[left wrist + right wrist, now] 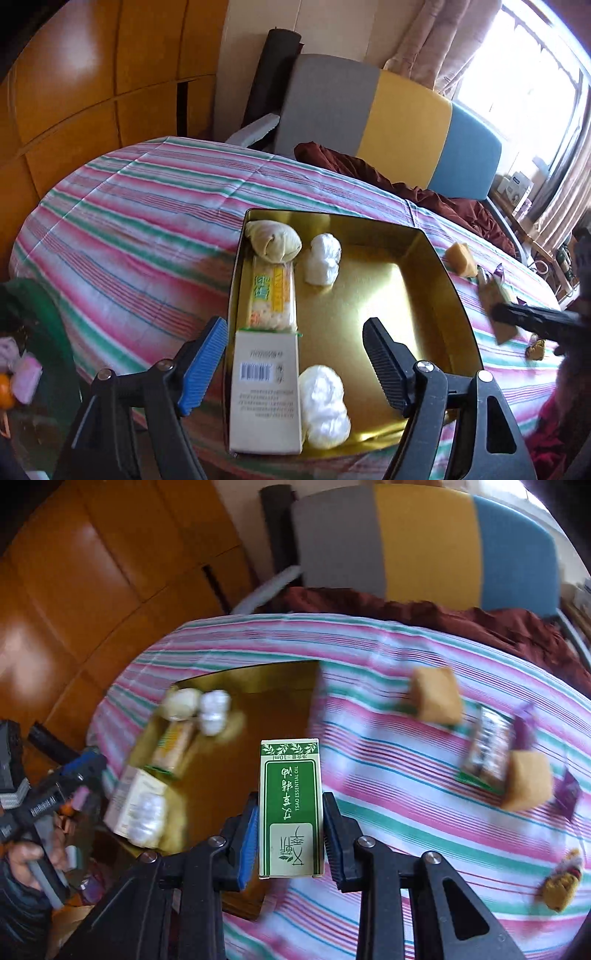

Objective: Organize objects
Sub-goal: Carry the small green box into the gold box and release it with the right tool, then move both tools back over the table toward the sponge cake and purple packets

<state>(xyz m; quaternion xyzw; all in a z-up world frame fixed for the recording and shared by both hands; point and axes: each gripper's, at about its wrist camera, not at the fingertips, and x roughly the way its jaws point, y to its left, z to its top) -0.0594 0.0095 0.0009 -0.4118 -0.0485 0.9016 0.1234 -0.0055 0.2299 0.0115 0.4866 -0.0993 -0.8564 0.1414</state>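
A gold tin tray [424, 295] lies on the striped tablecloth; it also shows in the right wrist view [280, 701]. It holds a white box [264, 391], a snack packet [273, 295], a rolled beige cloth [273, 240] and two white wads [323, 406]. My left gripper [291, 365] is open and empty over the tray's near end. My right gripper [290, 830] is shut on a green and white essential oil box [290, 805], held above the tray's right edge.
On the cloth right of the tray lie two tan blocks [437, 696], a packet [487, 749], purple wrappers [567, 794] and a small yellow item [561, 886]. A grey, yellow and blue chair [388, 122] with a maroon cloth [406, 184] stands behind the table.
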